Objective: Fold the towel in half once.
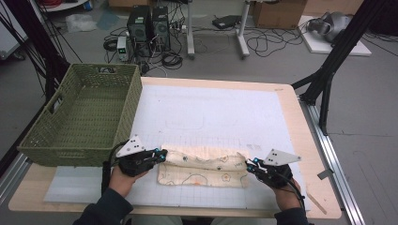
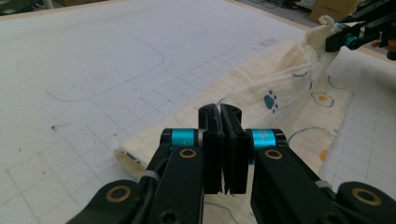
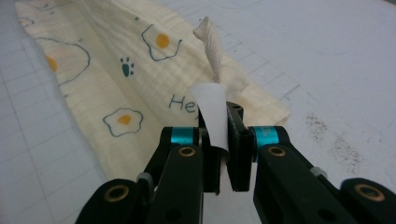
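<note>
A cream cloth [image 1: 202, 174] printed with fried eggs and paw marks lies folded into a long strip on the white gridded mat [image 1: 211, 112]. My left gripper [image 1: 162, 155] is at the strip's upper left corner. In the left gripper view its jaws [image 2: 220, 114] are pressed shut over the cloth [image 2: 280, 93], and the pinched edge is hidden behind them. My right gripper [image 1: 248, 164] is shut on the upper right corner. The right gripper view shows a white tag [image 3: 211, 109] and a twisted bit of cloth [image 3: 116, 84] between the jaws [image 3: 223, 114]. The far corner is lifted by the right gripper [image 2: 335, 40].
A green woven basket [image 1: 65, 145] stands empty at the table's left, close to my left hand. The wooden table edge [image 1: 300, 140] runs along the right. Cables, computer towers and black tripod legs are on the floor beyond the table.
</note>
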A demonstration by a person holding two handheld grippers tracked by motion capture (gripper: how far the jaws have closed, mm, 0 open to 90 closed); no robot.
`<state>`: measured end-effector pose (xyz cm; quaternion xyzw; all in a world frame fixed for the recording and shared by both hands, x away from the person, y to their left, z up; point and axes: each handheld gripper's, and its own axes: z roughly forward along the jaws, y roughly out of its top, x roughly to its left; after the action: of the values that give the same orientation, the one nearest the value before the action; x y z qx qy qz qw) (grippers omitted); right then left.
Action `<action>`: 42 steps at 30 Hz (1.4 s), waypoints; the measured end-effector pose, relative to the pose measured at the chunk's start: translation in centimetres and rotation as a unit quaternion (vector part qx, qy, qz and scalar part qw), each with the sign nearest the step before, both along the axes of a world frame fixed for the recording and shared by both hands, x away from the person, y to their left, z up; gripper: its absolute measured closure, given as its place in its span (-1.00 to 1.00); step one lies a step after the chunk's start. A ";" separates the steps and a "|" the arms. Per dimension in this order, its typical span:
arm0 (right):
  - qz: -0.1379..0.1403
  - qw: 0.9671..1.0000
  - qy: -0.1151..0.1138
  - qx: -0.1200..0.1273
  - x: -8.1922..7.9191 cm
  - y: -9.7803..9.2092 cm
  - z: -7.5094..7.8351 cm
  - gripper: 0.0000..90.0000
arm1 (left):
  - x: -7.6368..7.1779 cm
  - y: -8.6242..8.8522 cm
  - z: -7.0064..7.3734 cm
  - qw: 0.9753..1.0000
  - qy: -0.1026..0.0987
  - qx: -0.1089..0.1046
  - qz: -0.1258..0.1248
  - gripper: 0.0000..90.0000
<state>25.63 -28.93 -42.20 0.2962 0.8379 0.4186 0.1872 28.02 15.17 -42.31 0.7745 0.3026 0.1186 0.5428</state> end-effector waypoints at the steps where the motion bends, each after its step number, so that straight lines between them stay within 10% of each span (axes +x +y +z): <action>1: 0.002 1.000 0.002 -0.004 0.0 0.1 0.0 0.92 | 0.0 0.1 0.0 1.000 0.001 0.000 -0.001 0.94; 11: 0.028 0.999 0.008 -0.012 -0.5 -0.2 0.0 0.81 | -0.7 0.8 -0.2 1.000 0.015 0.007 -0.016 0.90; 14: 0.030 1.000 0.005 -0.008 -0.7 -0.4 0.2 0.63 | -0.2 1.6 0.5 0.999 0.028 -0.026 -0.003 0.31; 18: 0.022 0.999 -0.008 0.037 -1.1 -2.2 1.3 0.48 | 0.1 2.4 1.5 0.998 0.014 -0.059 0.016 0.09; 27: -0.033 0.998 -0.012 0.050 -0.2 -2.6 1.3 0.33 | 2.3 0.7 -0.6 0.997 0.057 0.017 0.050 0.08; 35: -0.047 0.997 0.053 0.044 1.8 -0.7 -1.3 0.04 | 2.4 0.5 -2.0 0.994 0.080 0.043 0.053 0.04; 42: -0.037 0.995 0.085 0.029 2.2 -0.1 -2.3 0.87 | 2.3 0.0 -2.3 0.993 0.085 0.074 0.017 0.68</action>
<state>27.87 -29.02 -44.51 0.3664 0.8266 0.4093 0.1222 30.31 15.13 -44.59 0.8147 0.3513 0.0834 0.4538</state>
